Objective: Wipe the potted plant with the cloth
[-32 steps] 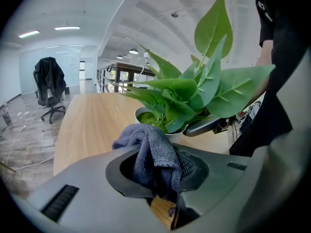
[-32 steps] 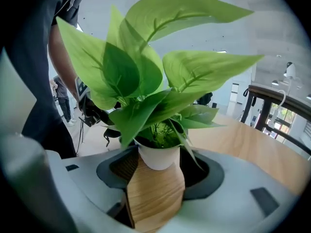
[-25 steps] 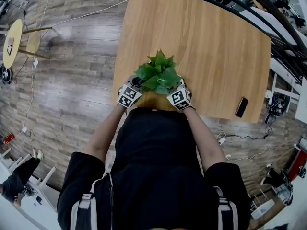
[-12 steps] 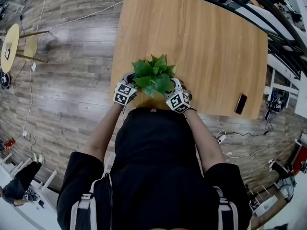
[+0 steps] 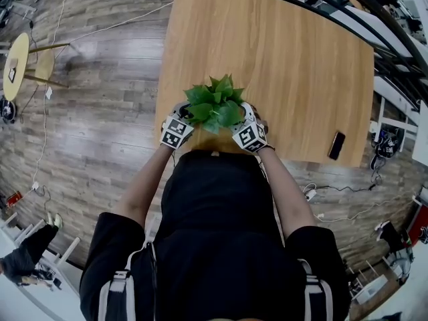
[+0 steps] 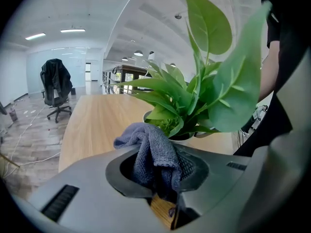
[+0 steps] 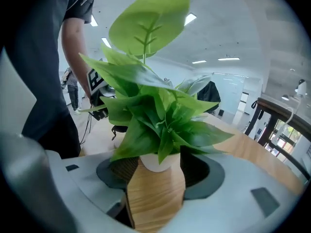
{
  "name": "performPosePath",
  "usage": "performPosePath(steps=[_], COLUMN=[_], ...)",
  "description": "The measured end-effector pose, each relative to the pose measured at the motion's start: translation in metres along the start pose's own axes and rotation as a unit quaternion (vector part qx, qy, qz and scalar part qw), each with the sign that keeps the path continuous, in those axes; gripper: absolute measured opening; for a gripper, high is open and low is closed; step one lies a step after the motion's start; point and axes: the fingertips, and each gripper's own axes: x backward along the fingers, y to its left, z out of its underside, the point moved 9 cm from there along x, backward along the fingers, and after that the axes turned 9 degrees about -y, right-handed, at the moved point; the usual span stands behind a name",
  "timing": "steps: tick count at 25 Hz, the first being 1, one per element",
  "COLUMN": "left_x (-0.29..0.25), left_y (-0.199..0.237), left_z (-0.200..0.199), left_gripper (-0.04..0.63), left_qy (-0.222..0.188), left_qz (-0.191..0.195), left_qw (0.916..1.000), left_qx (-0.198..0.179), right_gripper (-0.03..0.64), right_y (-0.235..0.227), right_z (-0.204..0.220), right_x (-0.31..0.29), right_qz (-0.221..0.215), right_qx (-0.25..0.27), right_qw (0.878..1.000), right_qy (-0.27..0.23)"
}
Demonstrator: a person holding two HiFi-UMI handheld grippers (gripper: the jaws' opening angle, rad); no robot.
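A leafy green potted plant (image 5: 214,102) stands near the front edge of the wooden table (image 5: 287,59). In the right gripper view its white pot (image 7: 155,162) sits between the jaws of my right gripper (image 7: 158,165), whose pads press against both of its sides. My left gripper (image 6: 158,166) is shut on a grey-blue cloth (image 6: 153,152), which bunches up out of the jaws just in front of the plant's leaves (image 6: 194,101) and pot rim. From the head view the left gripper (image 5: 176,130) and right gripper (image 5: 248,134) flank the plant, with their tips hidden under the foliage.
A black phone (image 5: 336,145) lies near the table's front right corner. Cables run over the wood floor (image 5: 100,112). A round yellow stool (image 5: 17,59) stands far left. An office chair (image 6: 57,89) stands beyond the table's far end.
The plant and both grippers have shifted slightly left along the table's front edge. The cloth stays in the left gripper and the right stays at the pot.
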Motion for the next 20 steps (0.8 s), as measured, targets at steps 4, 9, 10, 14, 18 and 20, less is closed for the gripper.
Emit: performPosePath(steps=[4,9,10,14,18,20], left_x=[0.004,0.005,0.006,0.012,0.005,0.003], left_y=[-0.008,-0.016,-0.017,-0.019,-0.012,-0.005], left_z=[0.004,0.007,0.008,0.013,0.007,0.006], left_gripper=[0.112,0.112,0.112,0.112,0.112,0.112], left_qy=[0.0,-0.002,-0.003,-0.009,-0.014,-0.017], left_qz=[0.006,0.019,0.021,0.008,-0.005,-0.008], left_qw=[1.0,0.9998,0.9998,0.9997,0.9995,0.9994], left_qx=[0.004,0.006,0.008,0.022,0.026,0.029], right_gripper=[0.253,0.254,0.254,0.254,0.254,0.255], right_y=[0.001,-0.002,-0.001,0.004,0.006,0.015], right_z=[-0.001,-0.002,-0.001,-0.003,-0.002,0.001], right_x=[0.0,-0.001,-0.002,-0.003,0.004,0.007], right_qz=[0.008,0.008,0.007,0.006,0.0,-0.008], right_qx=[-0.006,0.0,0.0,-0.001,-0.005,-0.013], right_qw=[1.0,1.0,1.0,1.0,1.0,1.0], right_qy=[0.0,0.002,0.001,0.005,0.007,0.003])
